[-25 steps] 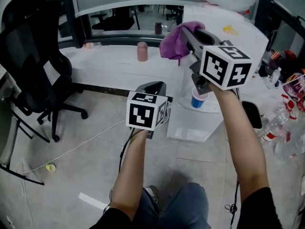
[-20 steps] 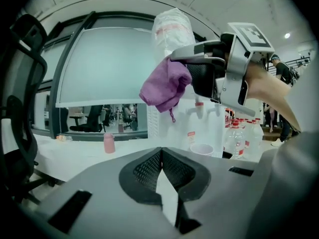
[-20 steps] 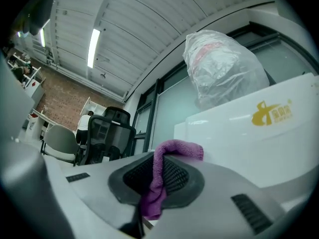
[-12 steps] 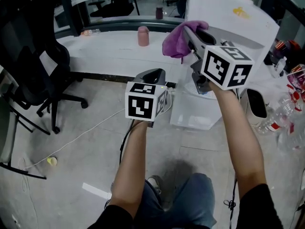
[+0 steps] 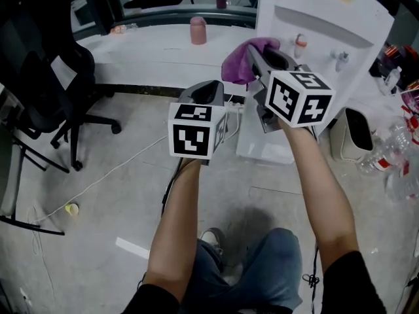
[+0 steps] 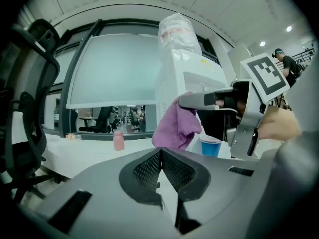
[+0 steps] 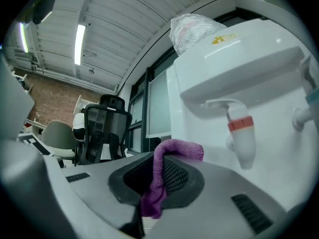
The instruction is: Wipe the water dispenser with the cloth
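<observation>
Two tongs are raised before the white water dispenser (image 5: pixel 340 38). The right tongs (image 7: pixel 160 169) pinch the purple cloth (image 7: pixel 174 148); the left tongs (image 6: pixel 161 153) are pressed together on nothing. Since a second ago the cloth has come nearer the tap recess, and the red tap (image 7: pixel 241 133) now shows. No contact is evident; wiping looks about to begin.

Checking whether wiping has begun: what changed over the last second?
The right gripper brought the cloth down from the top edge of the dispenser to its front, level with the taps; contact can't be told. It stays shut on the cloth. The left gripper stays shut, empty, beside it.
</observation>
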`<state>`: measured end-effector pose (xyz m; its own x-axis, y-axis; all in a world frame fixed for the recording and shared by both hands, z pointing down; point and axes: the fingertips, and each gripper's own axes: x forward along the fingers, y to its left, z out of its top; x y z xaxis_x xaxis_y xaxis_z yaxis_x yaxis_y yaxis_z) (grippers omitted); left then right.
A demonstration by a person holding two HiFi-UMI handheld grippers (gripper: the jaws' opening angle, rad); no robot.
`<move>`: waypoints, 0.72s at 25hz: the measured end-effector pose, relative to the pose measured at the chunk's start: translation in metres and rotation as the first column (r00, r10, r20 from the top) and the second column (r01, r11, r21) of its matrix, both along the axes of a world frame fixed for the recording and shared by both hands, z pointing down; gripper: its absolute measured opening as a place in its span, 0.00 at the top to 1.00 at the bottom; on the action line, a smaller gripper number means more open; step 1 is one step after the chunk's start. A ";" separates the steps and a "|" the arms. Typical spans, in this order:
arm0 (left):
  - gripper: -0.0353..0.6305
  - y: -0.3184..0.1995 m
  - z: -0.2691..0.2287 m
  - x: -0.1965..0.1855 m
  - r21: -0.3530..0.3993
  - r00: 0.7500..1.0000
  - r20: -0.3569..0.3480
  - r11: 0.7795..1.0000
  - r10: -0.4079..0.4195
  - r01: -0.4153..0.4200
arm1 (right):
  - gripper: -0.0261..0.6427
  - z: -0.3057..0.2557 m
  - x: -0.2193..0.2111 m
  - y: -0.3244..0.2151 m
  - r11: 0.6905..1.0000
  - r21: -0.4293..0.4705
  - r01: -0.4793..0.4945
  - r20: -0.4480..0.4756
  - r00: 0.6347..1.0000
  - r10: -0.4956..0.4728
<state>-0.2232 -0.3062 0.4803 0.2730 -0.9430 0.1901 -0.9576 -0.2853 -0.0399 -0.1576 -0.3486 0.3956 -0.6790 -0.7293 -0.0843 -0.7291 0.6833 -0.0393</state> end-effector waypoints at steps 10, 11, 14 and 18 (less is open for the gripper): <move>0.91 0.004 0.031 0.006 -0.035 0.999 0.010 0.999 -0.030 0.031 | 0.91 0.084 0.003 0.002 0.996 -0.090 -0.015 -0.052 0.999 0.011; 0.91 0.005 0.033 0.006 -0.036 0.999 0.020 0.999 -0.033 0.034 | 0.91 0.094 0.002 0.003 0.995 -0.100 -0.016 -0.064 0.998 0.010; 0.91 0.009 0.042 0.002 -0.030 0.997 0.052 0.998 -0.048 0.050 | 0.91 0.120 -0.004 0.006 0.992 -0.128 -0.008 -0.084 0.996 -0.003; 0.91 0.012 0.055 0.005 -0.038 0.998 0.038 0.998 -0.052 0.054 | 0.91 0.150 -0.010 0.010 0.990 -0.138 0.002 -0.123 0.992 -0.019</move>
<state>-0.2182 -0.2939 0.5350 0.2152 -0.9475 0.2364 -0.9695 -0.2364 -0.0651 -0.1680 -0.3382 0.5457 -0.6858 -0.7207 0.1011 -0.7267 0.6856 -0.0427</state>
